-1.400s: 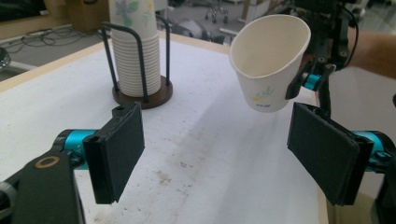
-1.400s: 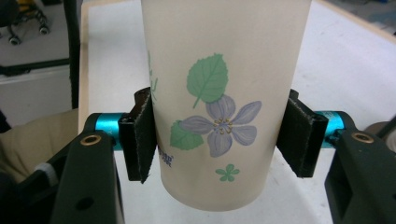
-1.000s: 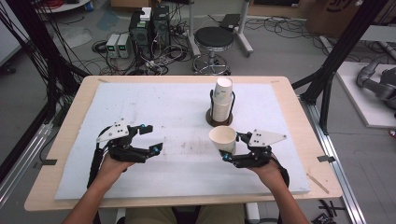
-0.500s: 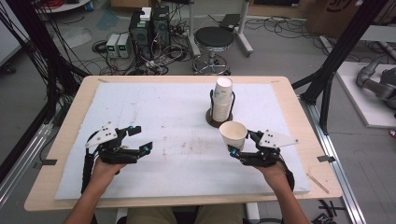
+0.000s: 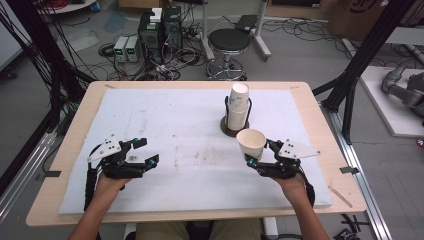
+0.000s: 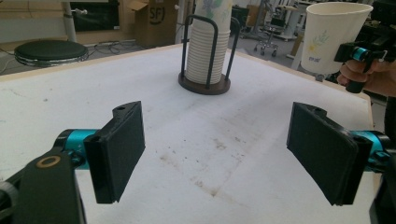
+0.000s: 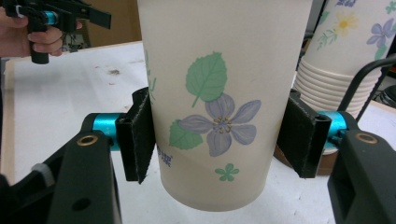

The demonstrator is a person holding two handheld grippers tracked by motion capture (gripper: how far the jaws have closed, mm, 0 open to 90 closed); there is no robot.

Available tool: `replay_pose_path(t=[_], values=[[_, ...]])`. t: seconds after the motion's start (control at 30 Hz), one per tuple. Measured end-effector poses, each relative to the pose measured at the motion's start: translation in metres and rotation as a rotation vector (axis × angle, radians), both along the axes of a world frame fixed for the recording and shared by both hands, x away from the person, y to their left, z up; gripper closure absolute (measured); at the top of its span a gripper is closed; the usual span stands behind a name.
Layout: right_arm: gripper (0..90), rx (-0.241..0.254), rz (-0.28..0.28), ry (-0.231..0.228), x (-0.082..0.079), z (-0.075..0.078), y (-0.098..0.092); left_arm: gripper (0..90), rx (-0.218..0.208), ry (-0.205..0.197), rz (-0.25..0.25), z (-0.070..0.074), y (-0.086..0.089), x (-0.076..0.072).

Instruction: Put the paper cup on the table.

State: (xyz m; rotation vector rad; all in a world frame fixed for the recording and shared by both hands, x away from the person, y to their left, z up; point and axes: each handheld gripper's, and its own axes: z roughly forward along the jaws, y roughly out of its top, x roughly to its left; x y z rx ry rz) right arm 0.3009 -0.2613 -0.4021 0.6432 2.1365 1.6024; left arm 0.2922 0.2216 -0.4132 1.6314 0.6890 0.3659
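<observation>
A white paper cup [image 5: 251,142] with a flower print [image 7: 219,93] hangs upright a little above the white mat, right of centre. My right gripper [image 5: 259,151] is shut on it, one pad pressing on each side [image 7: 219,140]. Just behind it, a stack of the same cups [image 5: 239,107] stands in a dark wire holder on a round base [image 6: 210,51]. My left gripper [image 5: 147,151] sits low over the mat at the front left. Its jaws stand wide open with nothing between them [image 6: 217,154]. The left gripper view has the held cup [image 6: 334,35] at its upper right.
A white mat [image 5: 175,120] covers most of the wooden table [image 5: 320,130]; it is stained near the middle. Beyond the far edge are a black stool [image 5: 229,42], electronics boxes [image 5: 160,27] and cables on the floor. Black frame posts [image 5: 360,65] rise at both sides.
My left gripper has moved left along the front of the mat, still open. My right gripper has shifted a little to the right with the cup in it.
</observation>
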Motion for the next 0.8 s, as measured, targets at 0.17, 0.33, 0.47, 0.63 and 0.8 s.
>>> replay_pose_path(t=[0.17,0.33,0.47,0.63,0.8], values=[[35.8,0.015,-0.045,0.008,0.003,-0.005,-0.007,19.3,0.01,-0.003,-0.009,-0.002,-0.001,0.002],[35.8,-0.011,-0.143,0.01,0.011,-0.013,-0.019,19.5,0.024,-0.002,-0.017,-0.004,-0.004,0.002],[35.7,-0.008,-0.207,0.052,0.02,-0.024,-0.029,19.6,0.026,0.001,-0.016,-0.004,-0.006,0.002],[35.7,-0.035,-0.253,0.104,0.03,-0.033,-0.032,19.7,0.029,0.009,-0.014,-0.006,-0.006,0.003],[35.7,-0.073,-0.312,0.189,0.041,-0.039,-0.03,19.8,0.032,0.014,-0.013,-0.007,-0.006,0.003]])
